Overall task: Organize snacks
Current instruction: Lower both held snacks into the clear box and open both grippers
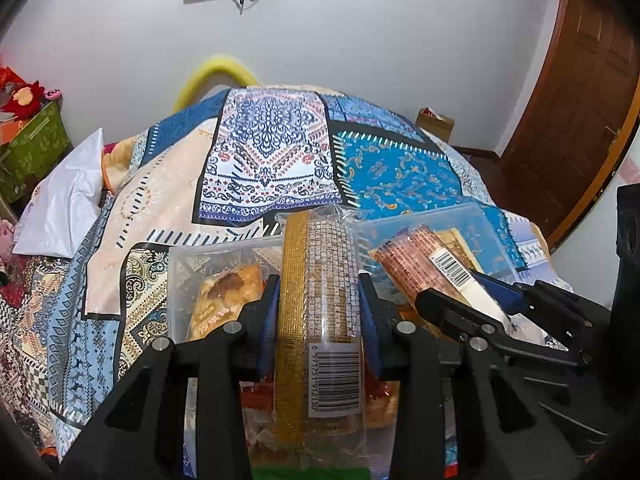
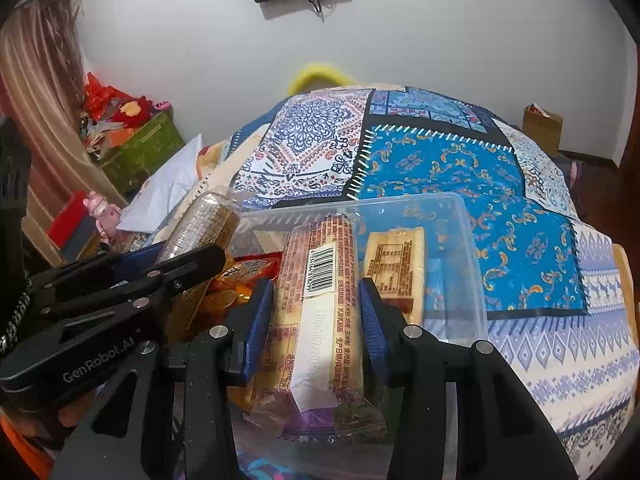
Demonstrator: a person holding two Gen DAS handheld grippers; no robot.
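Above the clear bin's [image 2: 460,216] near edge, the right gripper [image 2: 316,320] pinches a cracker pack [image 2: 320,300] lying lengthwise along its fingers, while the left gripper [image 1: 318,312] clamps a biscuit sleeve [image 1: 320,280].

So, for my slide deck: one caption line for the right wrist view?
Right gripper shut on a barcoded snack pack above a clear plastic bin on a patchwork quilt.

Left gripper [image 1: 319,300], right gripper [image 2: 317,300]: fingers clamped.
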